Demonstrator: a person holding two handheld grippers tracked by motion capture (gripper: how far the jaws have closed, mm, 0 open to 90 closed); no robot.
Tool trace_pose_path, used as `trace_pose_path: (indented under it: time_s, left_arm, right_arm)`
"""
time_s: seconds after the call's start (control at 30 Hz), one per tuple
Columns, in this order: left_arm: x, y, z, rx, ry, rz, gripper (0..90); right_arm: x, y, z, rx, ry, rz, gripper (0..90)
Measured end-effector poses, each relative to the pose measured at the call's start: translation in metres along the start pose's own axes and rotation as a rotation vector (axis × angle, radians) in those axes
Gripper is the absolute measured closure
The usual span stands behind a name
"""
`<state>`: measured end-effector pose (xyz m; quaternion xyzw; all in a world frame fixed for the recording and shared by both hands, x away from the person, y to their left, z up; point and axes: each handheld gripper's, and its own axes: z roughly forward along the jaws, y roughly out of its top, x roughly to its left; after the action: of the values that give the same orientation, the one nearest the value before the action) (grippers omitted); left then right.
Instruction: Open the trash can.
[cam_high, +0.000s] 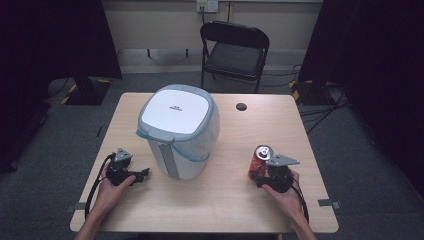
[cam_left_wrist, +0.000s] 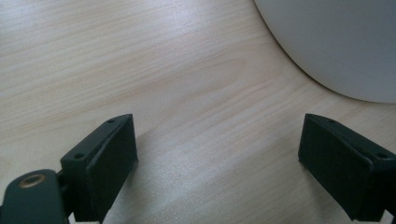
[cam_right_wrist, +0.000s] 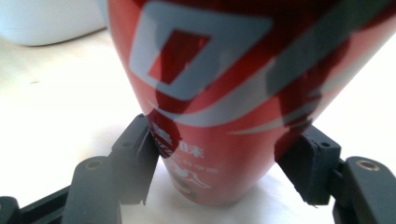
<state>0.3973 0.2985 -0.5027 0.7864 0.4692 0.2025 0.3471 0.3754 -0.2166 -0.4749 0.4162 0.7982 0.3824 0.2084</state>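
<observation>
A red drinks can (cam_high: 261, 157) stands upright on the wooden table (cam_high: 225, 200) at the right, its top opened. My right gripper (cam_high: 258, 174) reaches it from the near side. In the right gripper view both black pads (cam_right_wrist: 140, 154) sit against the lower sides of the can (cam_right_wrist: 219, 84), so the gripper is shut on it. My left gripper (cam_high: 144, 174) rests low on the table at the left, pointing toward the white lidded bin (cam_high: 177, 130). Its jaws stand wide apart (cam_left_wrist: 219, 144) over bare wood, with the bin's curved wall (cam_left_wrist: 336, 42) just ahead.
The bin with its blue-edged liner takes up the middle left of the table. A small dark cable hole (cam_high: 241, 106) lies at the far middle. A black folding chair (cam_high: 235, 50) stands behind the table, and dark curtains hang on both sides.
</observation>
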Motion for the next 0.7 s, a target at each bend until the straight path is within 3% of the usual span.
trace_pose_path:
  time_s: [0.1, 0.37, 0.4, 0.53, 0.7]
  left_arm:
    - [0.0, 0.0, 0.0, 0.0, 0.0, 0.0, 10.9]
    - [0.0, 0.0, 0.0, 0.0, 0.002, 0.001, 11.0]
    - [0.0, 0.0, 0.0, -0.001, 0.0, -0.001, 10.9]
    - [0.0, 0.0, 0.0, 0.0, 0.0, 0.0, 10.9]
    - [0.0, 0.0, 0.0, 0.0, 0.001, 0.0, 11.0]
  right_arm:
    - [-0.015, -0.001, 0.001, -0.004, -0.034, 0.046, 33.3]
    - [-0.042, 0.003, 0.009, -0.02, -0.106, 0.093, 33.4]
    - [-0.049, 0.004, 0.012, -0.02, -0.124, 0.122, 33.3]
    - [-0.061, 0.008, 0.017, -0.019, -0.171, 0.14, 33.3]
    - [-0.068, 0.008, 0.021, -0.033, -0.184, 0.169, 33.2]
